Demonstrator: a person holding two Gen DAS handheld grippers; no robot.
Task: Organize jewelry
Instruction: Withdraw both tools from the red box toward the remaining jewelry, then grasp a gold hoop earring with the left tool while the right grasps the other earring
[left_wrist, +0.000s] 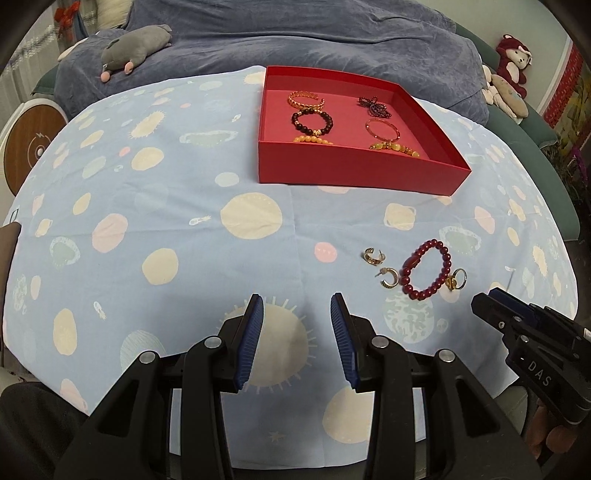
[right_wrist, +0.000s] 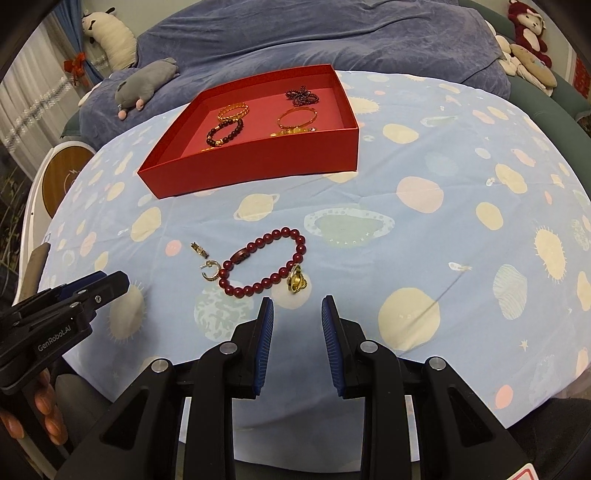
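Note:
A red box (left_wrist: 354, 166) (right_wrist: 258, 166) stands at the far side of the blue patterned cloth and holds several bracelets. A dark red bead bracelet (left_wrist: 430, 271) (right_wrist: 266, 260) lies on the cloth in front of it, with two gold earrings (left_wrist: 373, 255) (right_wrist: 211, 272) to its left and a gold ring (left_wrist: 458, 278) (right_wrist: 296, 281) at its right. My left gripper (left_wrist: 297, 306) (right_wrist: 110, 282) is open and empty, left of the loose jewelry. My right gripper (right_wrist: 297, 308) (left_wrist: 484, 304) is open and empty, just in front of the ring.
A blue blanket (left_wrist: 295, 40) lies behind the cloth with a grey plush toy (left_wrist: 136, 48) on it. Red and cream plush toys (left_wrist: 511, 70) sit at the far right. A round wooden board (left_wrist: 27, 147) stands at the left edge.

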